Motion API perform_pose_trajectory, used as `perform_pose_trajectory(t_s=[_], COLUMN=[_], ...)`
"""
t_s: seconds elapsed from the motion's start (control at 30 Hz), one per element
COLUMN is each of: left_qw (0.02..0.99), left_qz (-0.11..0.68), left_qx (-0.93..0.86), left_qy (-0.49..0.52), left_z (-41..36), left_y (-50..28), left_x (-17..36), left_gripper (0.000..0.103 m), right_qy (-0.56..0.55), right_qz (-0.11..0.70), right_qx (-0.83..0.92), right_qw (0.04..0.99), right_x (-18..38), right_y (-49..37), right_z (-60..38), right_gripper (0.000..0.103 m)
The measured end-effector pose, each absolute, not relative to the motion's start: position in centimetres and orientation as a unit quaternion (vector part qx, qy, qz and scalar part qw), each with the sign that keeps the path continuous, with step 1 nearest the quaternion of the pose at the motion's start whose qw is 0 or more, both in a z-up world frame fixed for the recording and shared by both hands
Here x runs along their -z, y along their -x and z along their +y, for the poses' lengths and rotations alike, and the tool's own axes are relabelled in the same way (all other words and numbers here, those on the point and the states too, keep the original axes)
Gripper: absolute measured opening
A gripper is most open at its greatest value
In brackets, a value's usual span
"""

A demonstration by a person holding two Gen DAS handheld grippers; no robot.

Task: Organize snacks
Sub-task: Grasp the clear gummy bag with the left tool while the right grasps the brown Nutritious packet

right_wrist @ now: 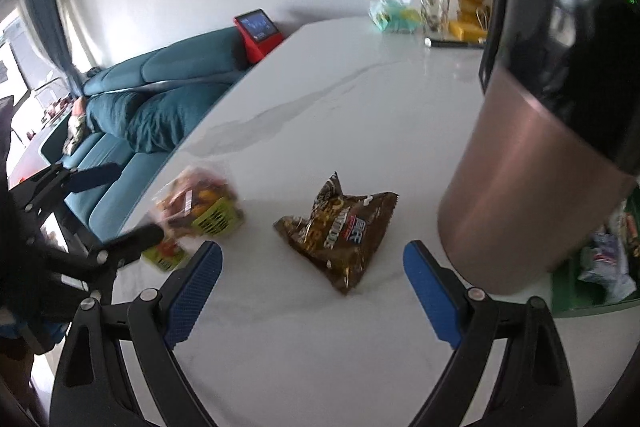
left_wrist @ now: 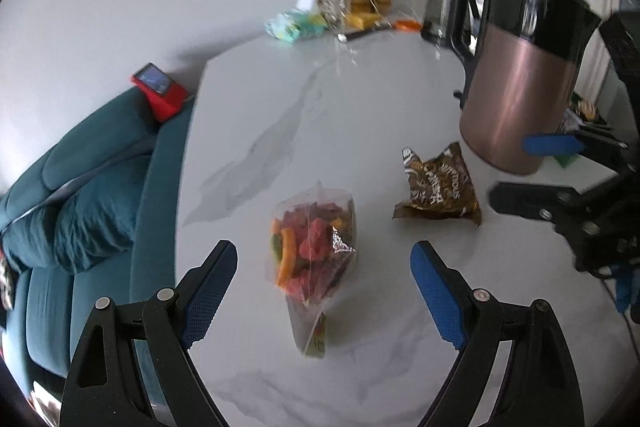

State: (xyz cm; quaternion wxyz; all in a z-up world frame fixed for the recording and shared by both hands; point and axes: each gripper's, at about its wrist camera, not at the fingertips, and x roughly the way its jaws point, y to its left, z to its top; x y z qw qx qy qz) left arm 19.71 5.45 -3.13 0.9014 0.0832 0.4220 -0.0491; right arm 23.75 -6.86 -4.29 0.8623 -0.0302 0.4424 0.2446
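Two snack bags lie on the white table (left_wrist: pixel 360 115): left gripper (left_wrist: pixel 324 287) hangs spread wide, empty, over the clear candy bag (left_wrist: pixel 312 247). Right gripper (right_wrist: pixel 312 283), equally wide and empty, faces the brown snack packet (right_wrist: pixel 340 231), beside a copper-coloured kettle (right_wrist: pixel 532 187).

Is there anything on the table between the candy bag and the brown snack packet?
No. Both wrist views show only bare marble table between the candy bag and the brown packet; they lie apart, not touching.
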Motion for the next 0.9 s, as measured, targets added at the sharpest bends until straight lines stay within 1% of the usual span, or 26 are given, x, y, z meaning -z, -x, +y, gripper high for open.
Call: perform_pose_trajectory(t_s=[0.2, 0.37, 0.57, 0.9], left_qw=[0.881, 0.871, 0.862, 0.849], left_qz=[0.460, 0.482, 0.502, 0.522], left_qx=[0.047, 0.036, 0.023, 0.004], left_qy=[-0.096, -0.082, -0.065, -0.075], left_z=[5.4, 5.4, 5.6, 5.2], left_y=[-22.5, -23.5, -24.4, -25.4], left_x=[6.2, 7.8, 8.8, 9.6], left_gripper=[0.085, 0.085, 0.085, 0.085], right_qy=[0.039, 0.041, 0.052, 0.066], right_qz=[0.477, 0.495, 0.500, 0.495], right_qx=[-0.220, -0.214, -0.213, -0.215], right_qw=[0.850, 0.841, 0.838, 0.839], right_x=[7.8, 9.8, 10.9, 11.0], right_y=[-27.0, -28.6, -29.5, -29.2], right_z=[-5.1, -4.1, -3.2, -2.8], right_gripper=[0.103, 0.103, 0.103, 0.103])
